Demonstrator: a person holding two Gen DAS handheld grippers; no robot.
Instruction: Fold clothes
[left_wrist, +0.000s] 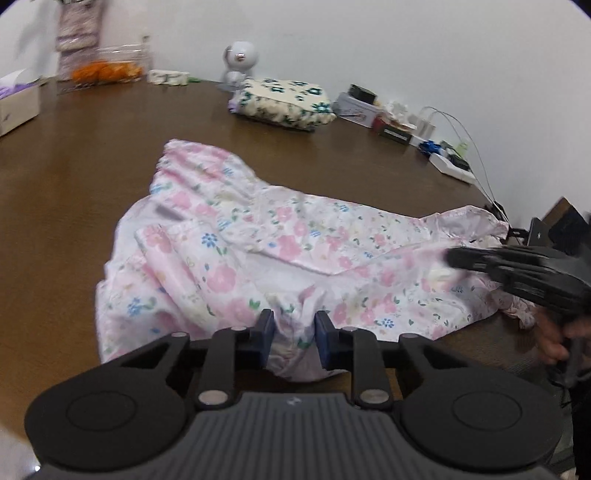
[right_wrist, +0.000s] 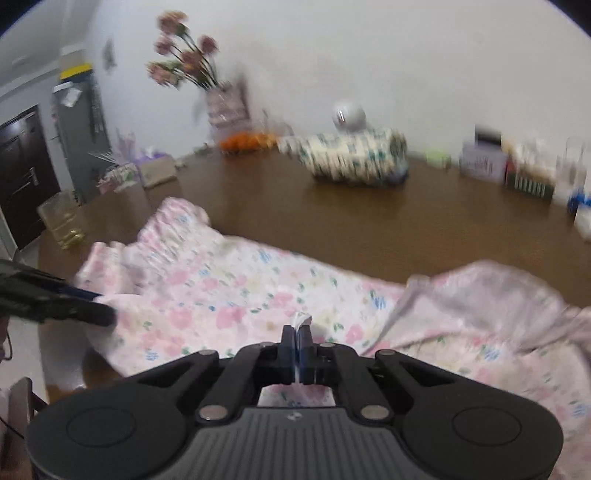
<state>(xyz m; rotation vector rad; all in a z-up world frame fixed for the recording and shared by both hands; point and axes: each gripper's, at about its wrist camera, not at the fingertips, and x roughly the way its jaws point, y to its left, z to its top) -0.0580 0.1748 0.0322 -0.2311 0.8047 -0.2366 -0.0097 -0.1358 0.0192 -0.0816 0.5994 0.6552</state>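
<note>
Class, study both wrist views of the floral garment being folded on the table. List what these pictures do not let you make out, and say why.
- Left wrist view: the garment's near hem, hidden behind the left gripper.
- Left wrist view: whether the left gripper's pads press the fold between them.
- Right wrist view: the jars and boxes along the wall, smeared by motion blur.
- Right wrist view: the garment's right end, cut off by the frame edge.

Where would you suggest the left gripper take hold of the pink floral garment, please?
Grip the near hem of the pink floral garment, where a fold bunches up between the left gripper pads. Come from the near table edge, low and forward; that raised ridge gives the pads something to pinch, unlike the flat middle.
</note>
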